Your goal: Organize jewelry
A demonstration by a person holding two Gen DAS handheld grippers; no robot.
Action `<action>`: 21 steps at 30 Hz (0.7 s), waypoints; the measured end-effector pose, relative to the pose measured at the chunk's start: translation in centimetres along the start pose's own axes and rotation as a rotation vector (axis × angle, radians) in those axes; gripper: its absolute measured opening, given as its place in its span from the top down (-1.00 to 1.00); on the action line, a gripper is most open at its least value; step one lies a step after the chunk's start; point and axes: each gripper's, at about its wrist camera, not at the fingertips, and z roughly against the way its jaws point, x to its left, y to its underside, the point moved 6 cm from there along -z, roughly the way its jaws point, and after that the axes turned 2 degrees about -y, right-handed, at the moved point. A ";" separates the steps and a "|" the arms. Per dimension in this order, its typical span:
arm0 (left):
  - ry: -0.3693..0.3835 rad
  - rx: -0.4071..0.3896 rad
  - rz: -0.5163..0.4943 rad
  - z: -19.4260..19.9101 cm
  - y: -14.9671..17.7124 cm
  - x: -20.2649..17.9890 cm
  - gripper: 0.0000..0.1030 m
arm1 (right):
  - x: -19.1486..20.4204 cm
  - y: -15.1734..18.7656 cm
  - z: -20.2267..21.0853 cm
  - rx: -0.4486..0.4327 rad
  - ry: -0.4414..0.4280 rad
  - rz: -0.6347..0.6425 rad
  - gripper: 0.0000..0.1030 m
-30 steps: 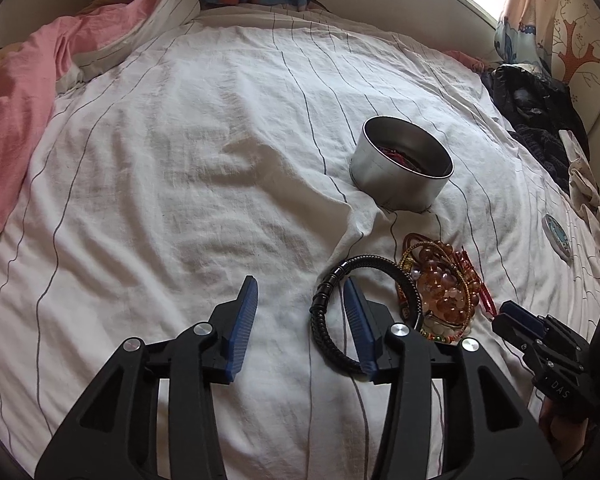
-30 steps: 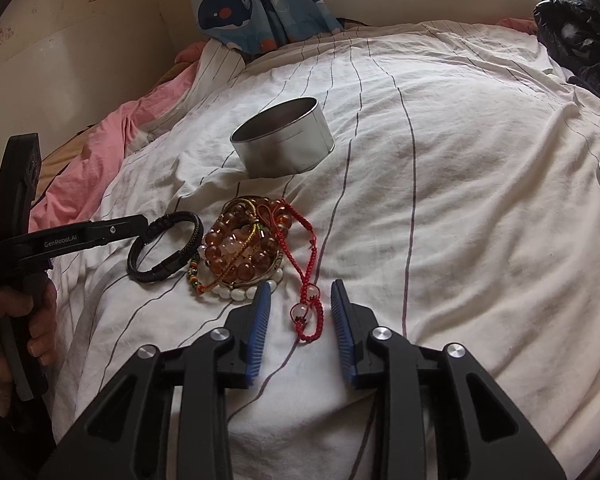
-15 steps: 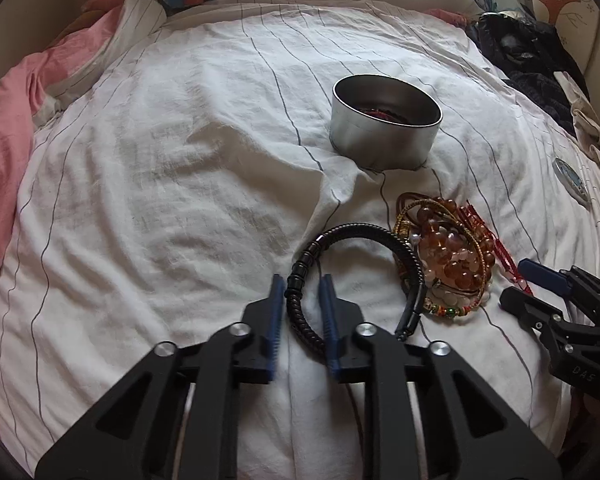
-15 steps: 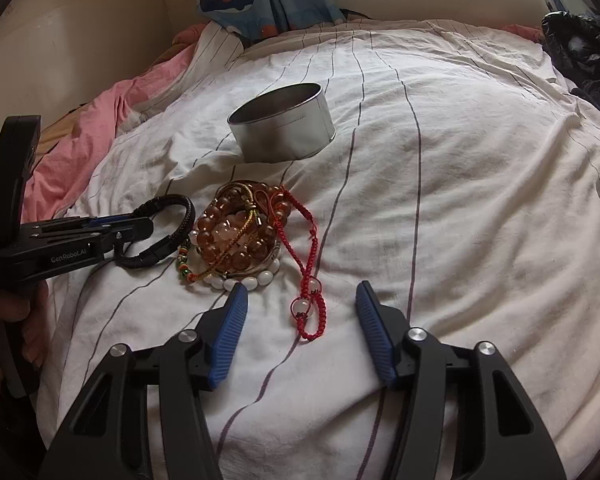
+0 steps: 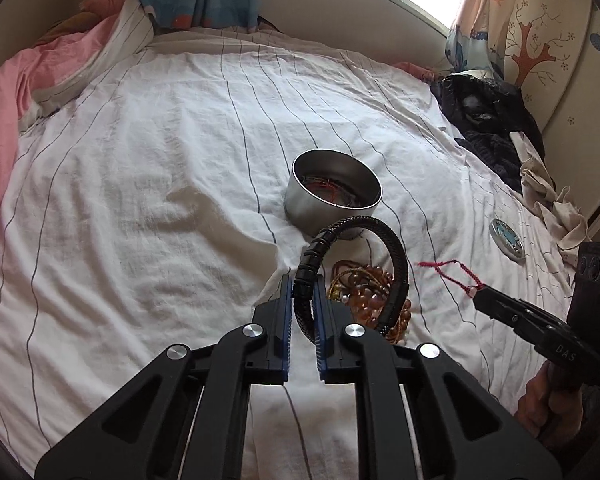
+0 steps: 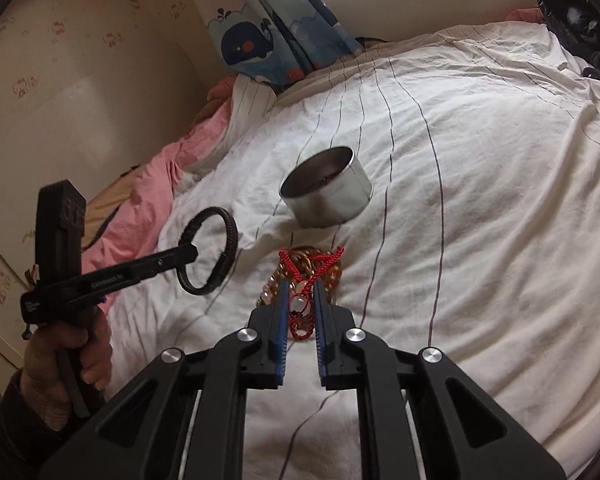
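Left gripper (image 5: 302,292) clamps the black bracelet (image 5: 396,264), lifted off the bed (image 5: 140,184). Right gripper (image 6: 300,300) grips the red cord (image 6: 300,268), apparently by its beads, near the tin (image 6: 332,200).

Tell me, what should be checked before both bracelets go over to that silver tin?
1. Left gripper shut on the black braided bracelet: ok, lifted off the sheet.
2. Right gripper shut on the red cord bracelet: ok.
3. Red cord free of the amber bead pile: cannot tell; they overlap in the right wrist view.
4. Tin open and upright: ok.
5. Room inside tin: ok; some red cord already lies in it.
6. Grippers apart from each other: ok.
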 end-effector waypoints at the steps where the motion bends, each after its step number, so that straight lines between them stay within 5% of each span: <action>1: 0.006 -0.001 -0.001 -0.3 -0.4 -0.3 0.82 | 0.1 -0.8 0.2 -0.013 -0.007 -0.003 0.76; 9: 0.005 -0.004 -0.026 -4.1 -5.8 -1.8 0.82 | 1.1 -7.4 -0.6 -0.061 -0.016 0.063 0.76; 16: -0.018 0.049 -0.057 -9.9 -8.3 -2.4 0.79 | 1.0 -9.7 -5.0 -0.036 0.007 0.116 0.76; 21: -0.077 0.026 -0.033 -10.2 -8.3 -0.5 0.16 | 0.2 -10.3 -8.9 0.011 0.022 0.140 0.76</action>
